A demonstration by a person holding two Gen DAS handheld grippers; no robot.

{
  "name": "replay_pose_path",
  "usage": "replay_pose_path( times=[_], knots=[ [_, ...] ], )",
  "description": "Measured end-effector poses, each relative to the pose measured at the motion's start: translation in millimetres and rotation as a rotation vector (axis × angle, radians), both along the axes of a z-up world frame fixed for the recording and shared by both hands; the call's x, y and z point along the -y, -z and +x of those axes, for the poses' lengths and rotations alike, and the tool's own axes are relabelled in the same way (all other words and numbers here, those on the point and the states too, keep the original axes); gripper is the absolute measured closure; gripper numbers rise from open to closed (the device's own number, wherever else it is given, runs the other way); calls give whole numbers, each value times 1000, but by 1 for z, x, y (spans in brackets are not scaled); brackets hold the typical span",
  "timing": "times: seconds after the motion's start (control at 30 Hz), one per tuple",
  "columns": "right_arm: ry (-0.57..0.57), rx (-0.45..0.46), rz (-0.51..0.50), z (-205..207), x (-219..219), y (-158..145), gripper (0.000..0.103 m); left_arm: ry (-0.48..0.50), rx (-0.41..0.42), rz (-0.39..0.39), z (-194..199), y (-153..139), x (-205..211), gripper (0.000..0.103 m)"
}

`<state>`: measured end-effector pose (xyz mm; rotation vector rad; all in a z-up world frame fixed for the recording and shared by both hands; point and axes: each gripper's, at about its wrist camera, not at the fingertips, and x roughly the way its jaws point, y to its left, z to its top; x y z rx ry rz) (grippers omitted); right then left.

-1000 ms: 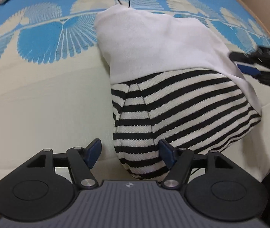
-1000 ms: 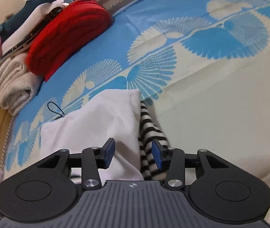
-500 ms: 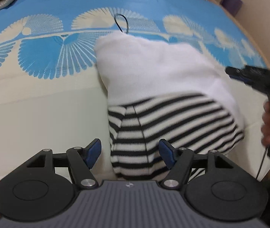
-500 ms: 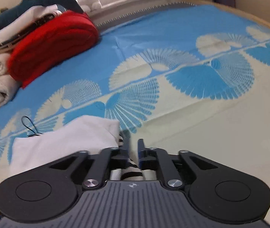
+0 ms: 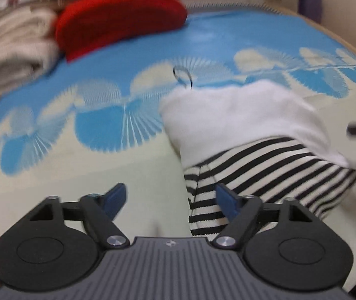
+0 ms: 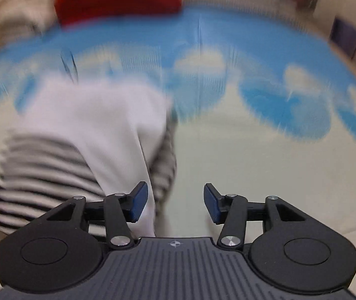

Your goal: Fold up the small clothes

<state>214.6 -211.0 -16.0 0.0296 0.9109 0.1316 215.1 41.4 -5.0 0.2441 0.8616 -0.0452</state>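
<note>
Folded striped garment (image 5: 265, 172) lay on the blue-patterned bed (image 5: 127, 155), its white part (image 5: 240, 115) on top. Left gripper (image 5: 170, 200) and right gripper (image 6: 175, 205) both had jaws spread wide, holding nothing.

The left gripper (image 5: 170, 200) has its blue-padded fingers spread wide with nothing between them. The right gripper (image 6: 175, 205) is likewise spread, gripping nothing, and its tip shows blurred at the right edge of the left wrist view.
</note>
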Motion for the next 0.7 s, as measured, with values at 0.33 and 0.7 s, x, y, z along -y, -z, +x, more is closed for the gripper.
replay_pose_path(
  times=[0.33, 0.7],
  knots=[
    [106, 203, 194, -136, 23, -62, 20, -29, 210, -114, -125, -48, 38, 1],
    [19, 210, 33, -177, -27, -53, 13, -158, 102, -171, -165, -11, 60, 1]
  ],
)
